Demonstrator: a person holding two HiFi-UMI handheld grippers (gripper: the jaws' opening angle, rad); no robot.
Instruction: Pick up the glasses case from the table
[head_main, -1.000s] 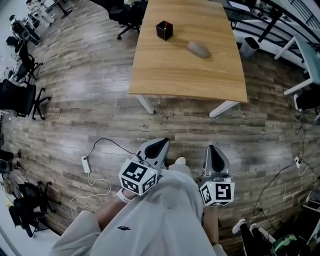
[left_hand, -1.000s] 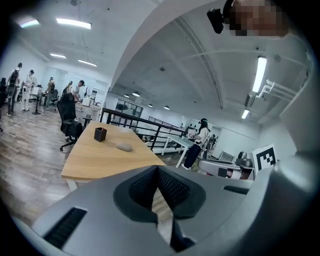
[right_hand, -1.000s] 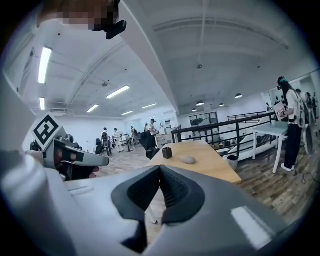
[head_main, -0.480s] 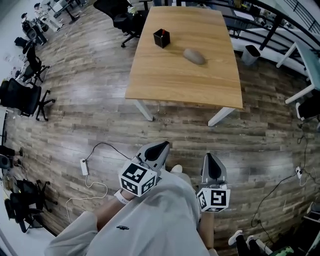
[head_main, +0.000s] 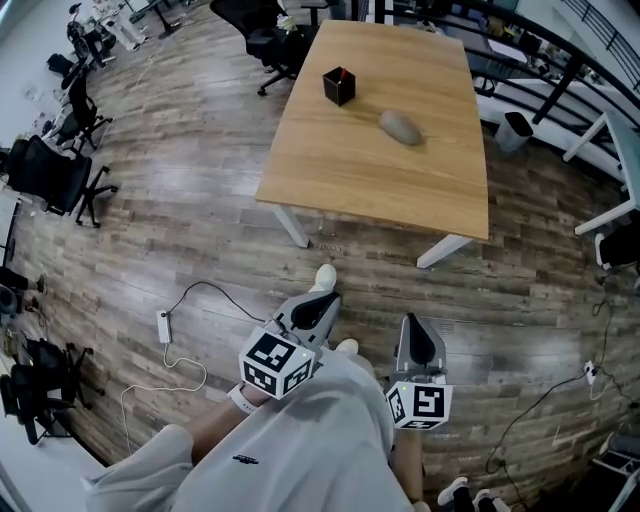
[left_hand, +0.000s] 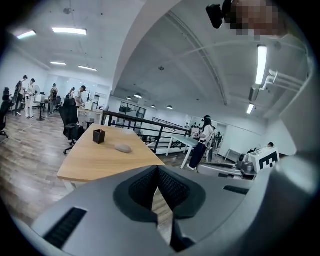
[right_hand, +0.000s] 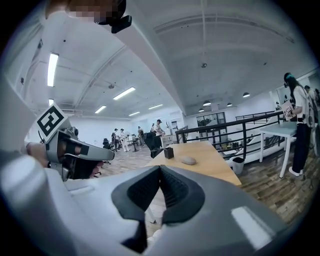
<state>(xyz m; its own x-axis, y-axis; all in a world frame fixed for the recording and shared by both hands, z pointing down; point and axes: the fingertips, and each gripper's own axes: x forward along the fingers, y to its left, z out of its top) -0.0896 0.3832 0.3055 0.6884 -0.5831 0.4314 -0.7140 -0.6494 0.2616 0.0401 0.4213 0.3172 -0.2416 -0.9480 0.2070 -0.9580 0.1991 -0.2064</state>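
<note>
In the upper middle of the head view, the glasses case (head_main: 400, 127) is lying on the pale wooden worktop (head_main: 380, 190), just right of a small black box (head_main: 339, 86) and well apart from both grippers. At the bottom, the left gripper (head_main: 320, 302) and right gripper (head_main: 416, 328) are hanging over the plank floor (head_main: 200, 230), each with its fingers (left_hand: 142, 189) pressed together on nothing. Arriving unopened is risking a shove that slides the rounded case away. A power strip (head_main: 164, 326) and its cable, at lower left, are inviting a trip. Office chairs (head_main: 55, 180) are crowding the left edge.
</note>
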